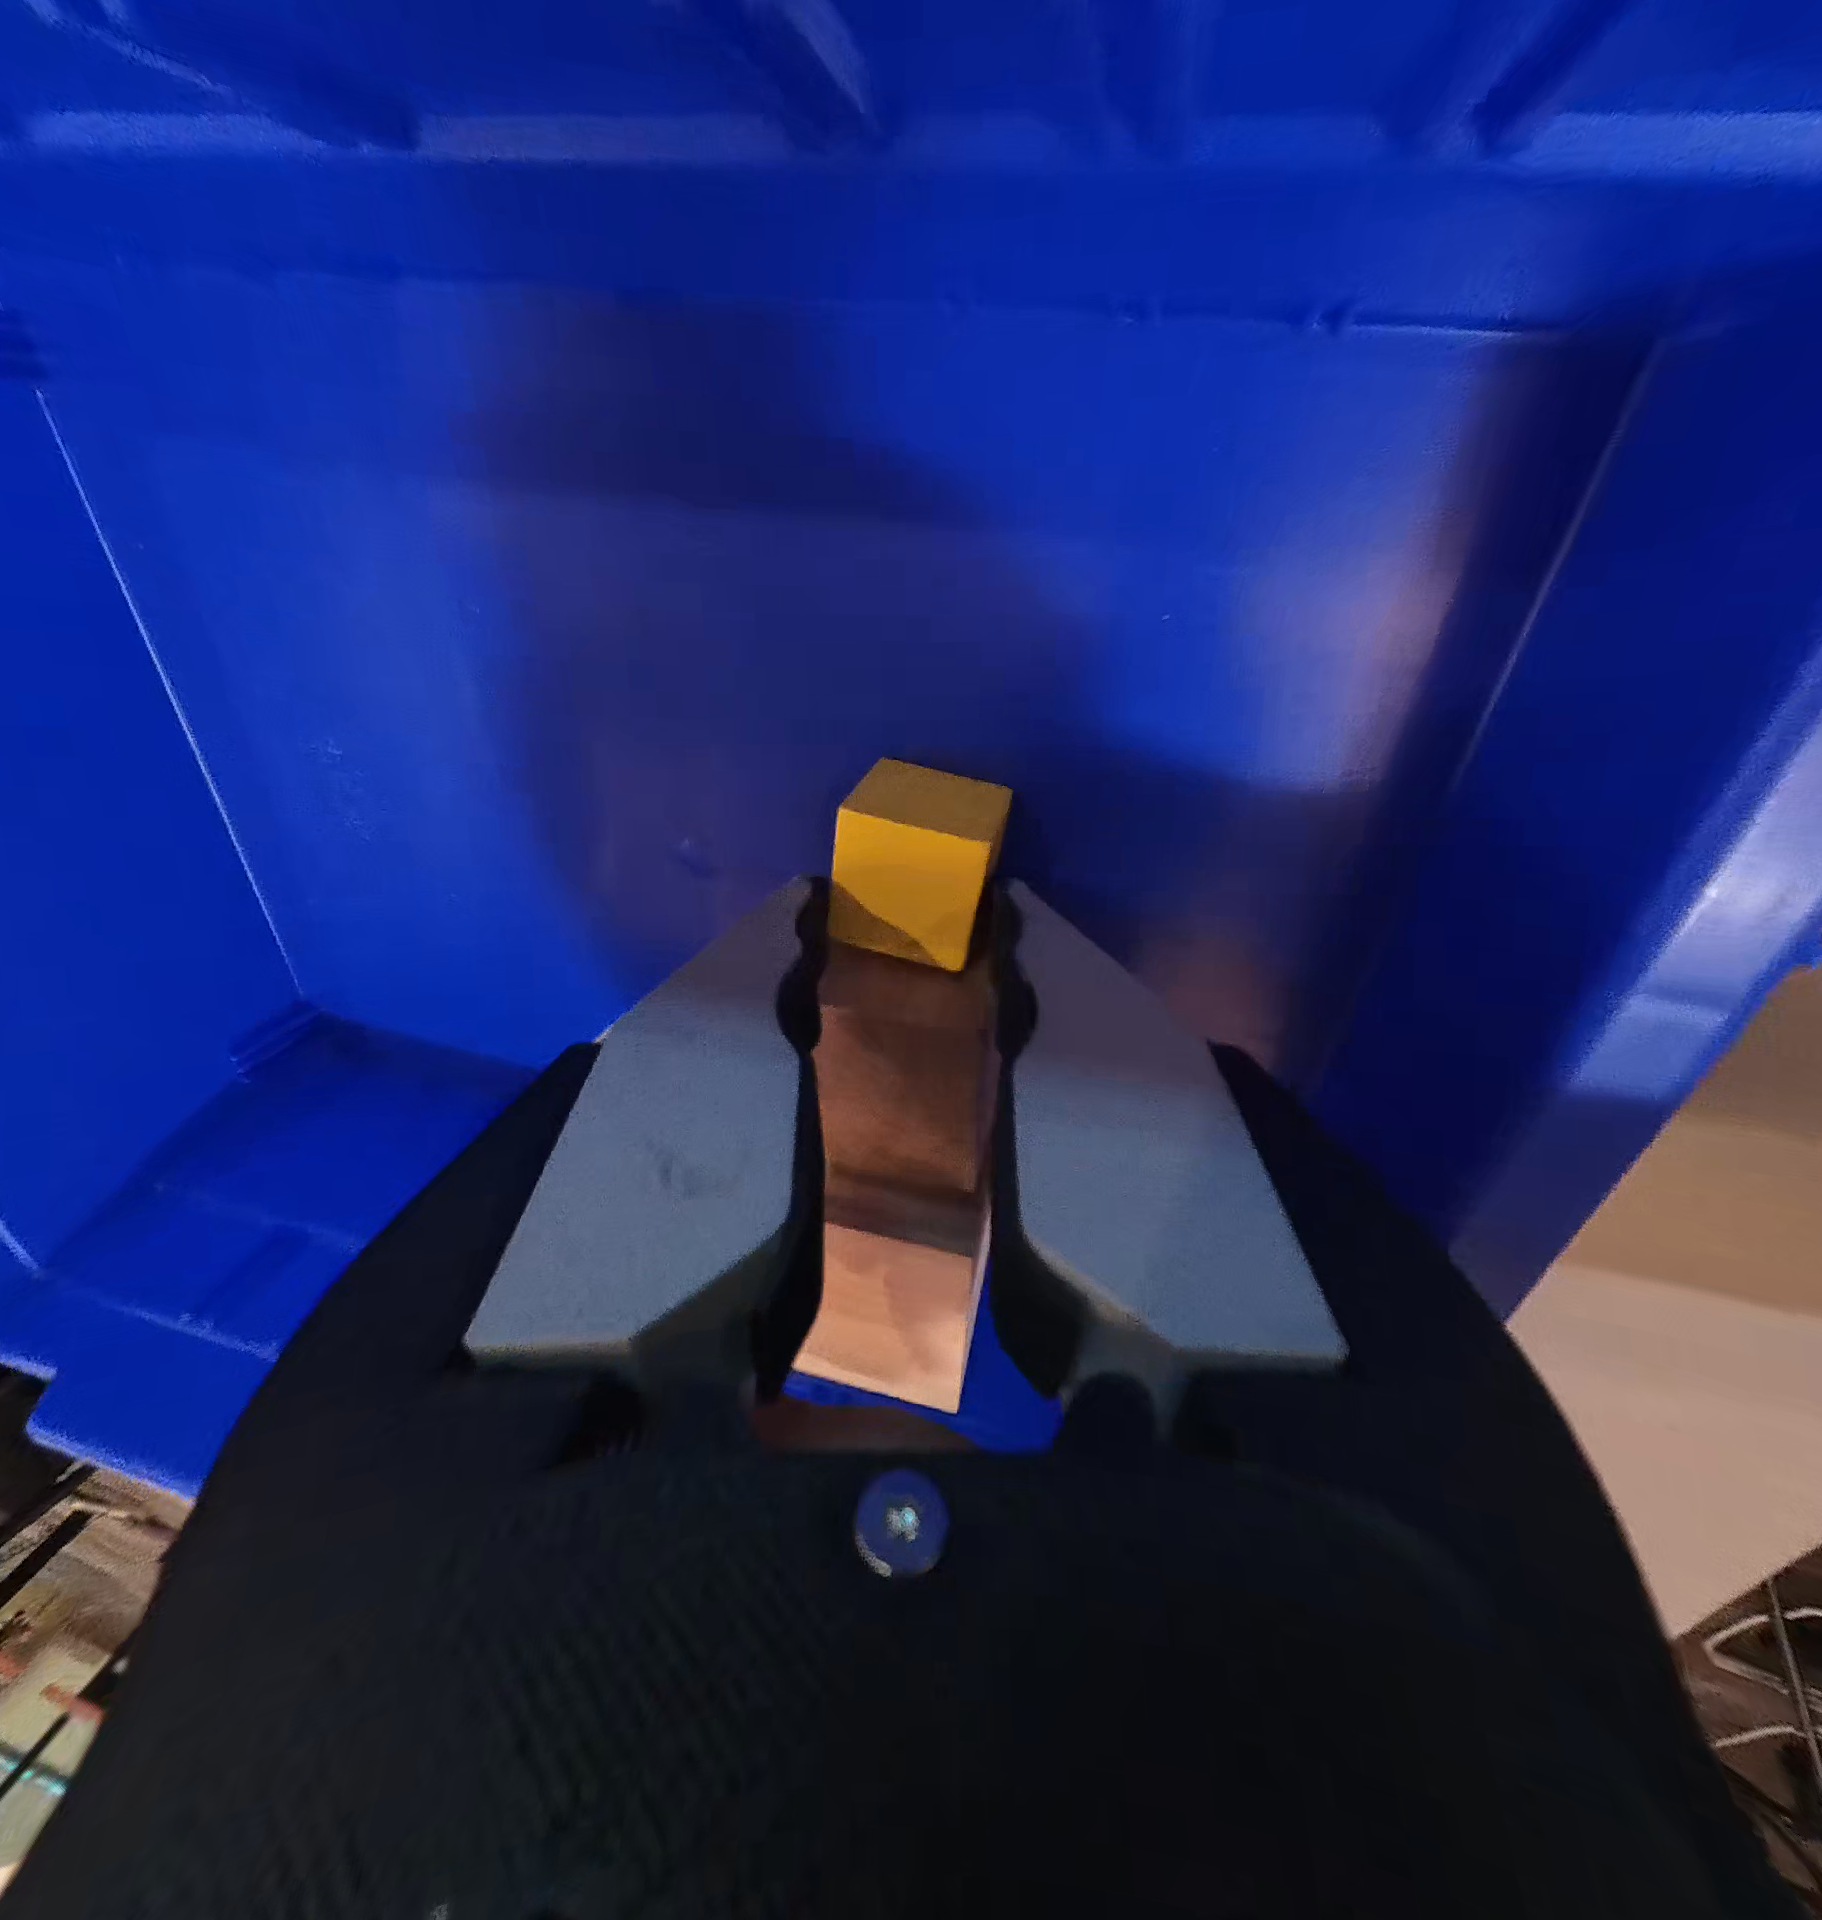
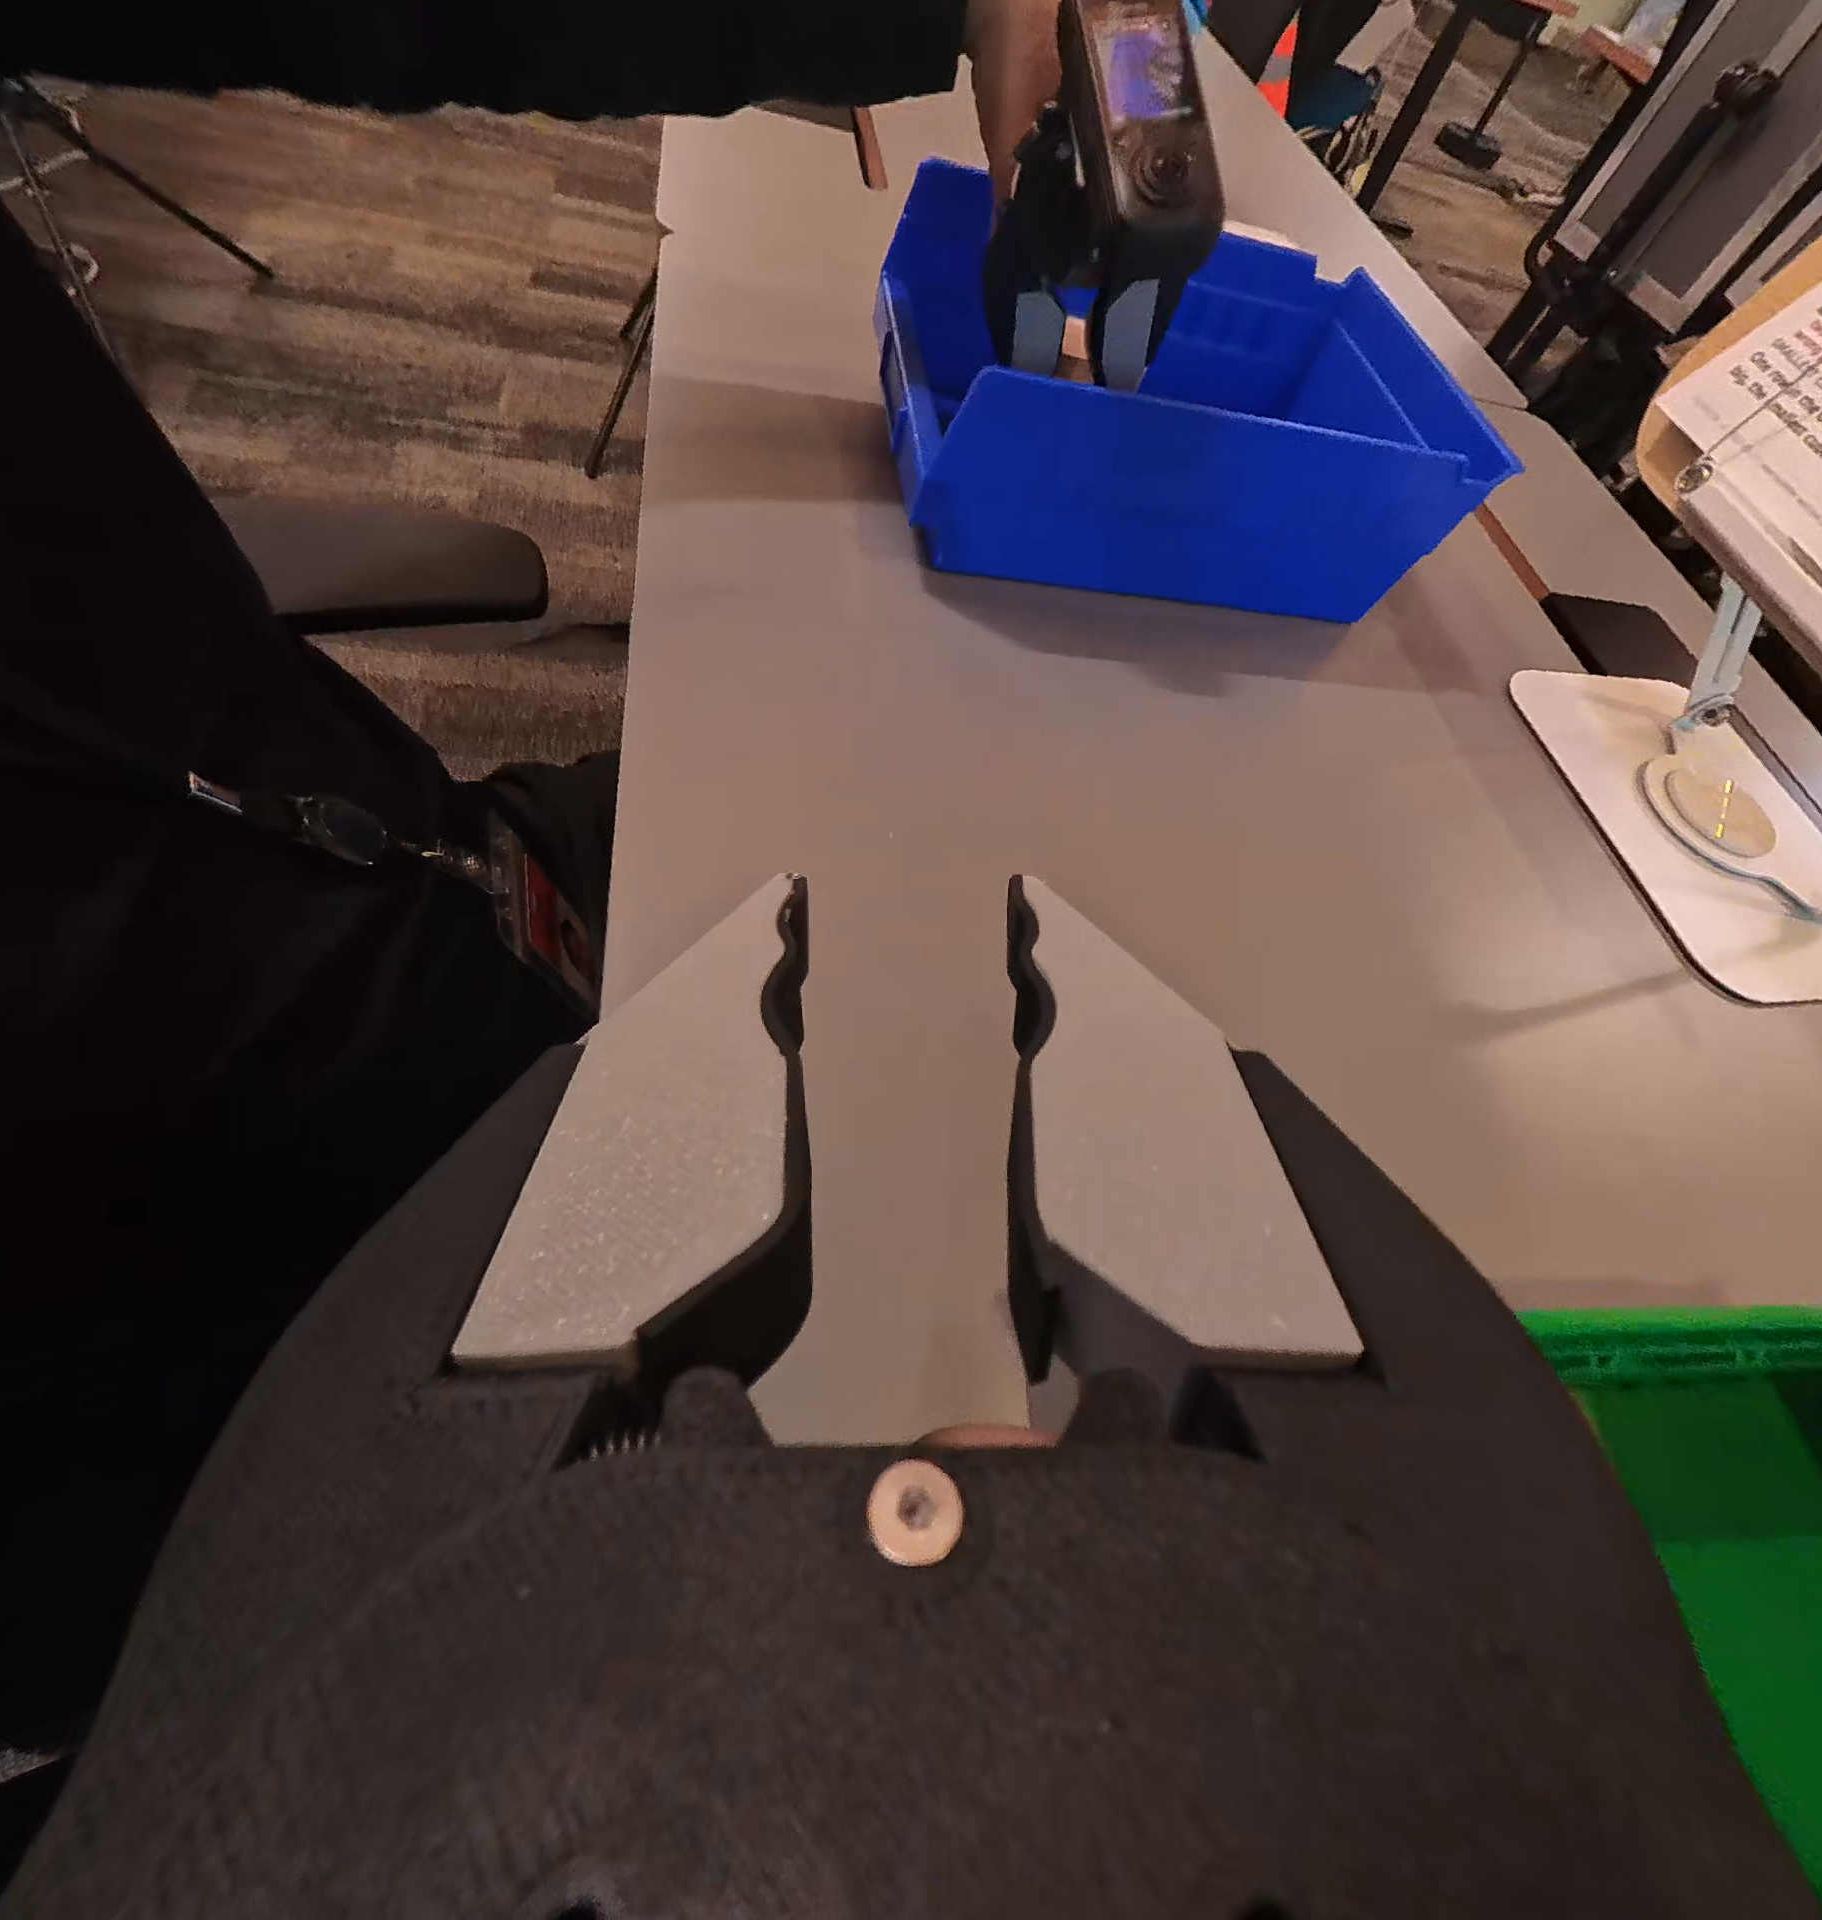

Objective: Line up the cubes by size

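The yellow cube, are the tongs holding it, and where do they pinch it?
Yes. The left tongs pinch the yellow cube by its two opposite sides, right at their tips, inside the blue bin. The right tongs are open and hold nothing.

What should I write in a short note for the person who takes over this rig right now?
Left gripper: inside the blue bin, fingertips on either side of a wooden block; whether it grips the block cannot be told. A small yellow cube lies just beyond the tips.
Right gripper: open, empty, above the grey table, away from the bin.
Green bin: at the right gripper's right; contents hidden.
Done: no cube stands lined up on the visible table.
Left: take the cubes out of the blue bin and set them in a row by size.
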Motion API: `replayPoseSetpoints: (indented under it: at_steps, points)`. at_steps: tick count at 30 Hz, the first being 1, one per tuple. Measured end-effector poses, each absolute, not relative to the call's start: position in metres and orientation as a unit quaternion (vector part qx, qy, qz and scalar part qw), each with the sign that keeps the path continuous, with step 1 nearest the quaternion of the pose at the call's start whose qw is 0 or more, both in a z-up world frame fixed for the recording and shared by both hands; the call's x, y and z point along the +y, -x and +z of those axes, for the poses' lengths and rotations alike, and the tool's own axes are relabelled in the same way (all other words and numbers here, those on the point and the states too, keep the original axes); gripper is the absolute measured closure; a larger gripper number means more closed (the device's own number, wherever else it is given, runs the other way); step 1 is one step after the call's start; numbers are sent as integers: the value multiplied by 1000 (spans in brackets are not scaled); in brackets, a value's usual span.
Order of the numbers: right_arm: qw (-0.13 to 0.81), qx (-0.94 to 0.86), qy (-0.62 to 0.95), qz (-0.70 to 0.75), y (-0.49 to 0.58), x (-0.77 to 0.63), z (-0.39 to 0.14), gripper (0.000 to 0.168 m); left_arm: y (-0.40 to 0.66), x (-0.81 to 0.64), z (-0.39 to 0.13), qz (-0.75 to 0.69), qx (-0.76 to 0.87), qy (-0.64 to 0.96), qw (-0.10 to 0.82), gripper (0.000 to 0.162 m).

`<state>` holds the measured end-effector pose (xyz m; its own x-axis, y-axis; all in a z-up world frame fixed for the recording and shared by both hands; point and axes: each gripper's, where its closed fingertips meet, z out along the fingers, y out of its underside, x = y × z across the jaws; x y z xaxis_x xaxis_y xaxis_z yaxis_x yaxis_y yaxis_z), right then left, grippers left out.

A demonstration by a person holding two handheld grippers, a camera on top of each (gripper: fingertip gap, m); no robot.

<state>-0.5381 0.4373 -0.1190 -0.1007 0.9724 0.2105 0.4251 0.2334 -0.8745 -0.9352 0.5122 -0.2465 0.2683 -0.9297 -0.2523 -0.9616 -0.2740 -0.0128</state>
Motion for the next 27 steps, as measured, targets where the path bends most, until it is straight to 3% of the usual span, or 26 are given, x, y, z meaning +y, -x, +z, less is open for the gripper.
replayPoseSetpoints:
  at_steps: [4, 16, 21, 27]
  points:
    - [419, -640, 537, 357, 537, 442, -120, 135, 926, 517, -232, 85, 596, 786, 139, 137]
    - [357, -563, 547, 507, 605, 440, -92, 134, 793, 492, -86, 8, 567, 626, 535, 137]
    - [324, -530, 527, 580, 645, 425, -72, 137, 708, 457, -68, -28, 591, 536, 602, 137]
    - [314, -495, 545, 600, 659, 427, -65, 129, 665, 442, -70, -58, 596, 490, 633, 137]
